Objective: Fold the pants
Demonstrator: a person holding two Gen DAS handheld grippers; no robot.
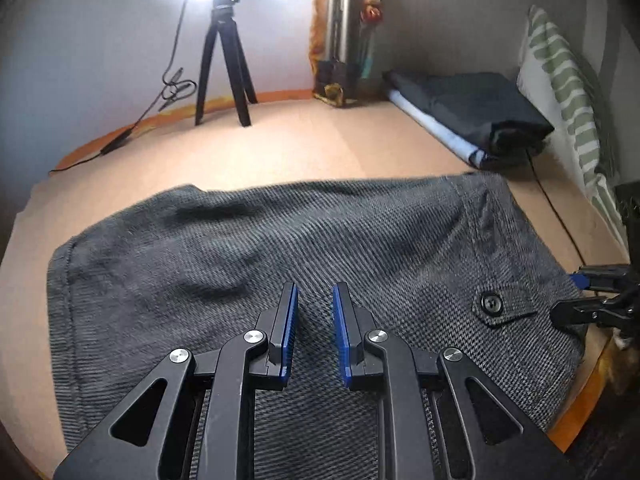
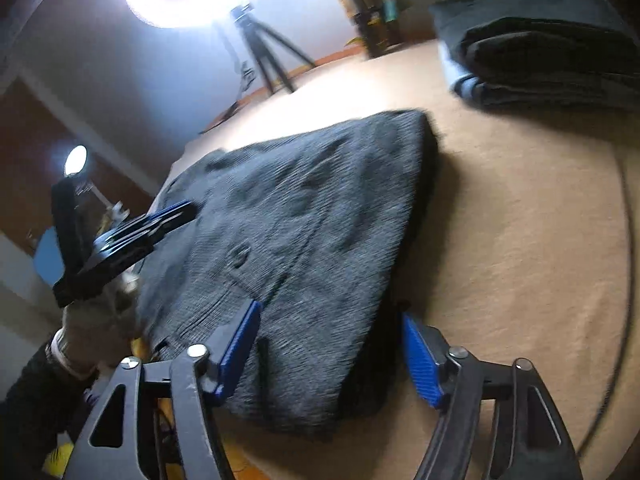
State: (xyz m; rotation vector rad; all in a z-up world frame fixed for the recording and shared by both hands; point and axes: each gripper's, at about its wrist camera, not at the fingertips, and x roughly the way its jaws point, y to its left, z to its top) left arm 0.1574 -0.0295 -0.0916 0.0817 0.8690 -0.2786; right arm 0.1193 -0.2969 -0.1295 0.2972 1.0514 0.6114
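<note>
The folded grey pants lie flat mid-surface, so smooth the top layer before another fold: the left gripper hovers over them at six o'clock, jaws narrow and empty, while the right gripper, jaws wide, straddles their near edge.

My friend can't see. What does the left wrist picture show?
Grey pants lie folded on a tan table, with the left gripper above them, jaws nearly closed on nothing. A button shows on the pants' right side, and a black tripod stands at the back.
</note>
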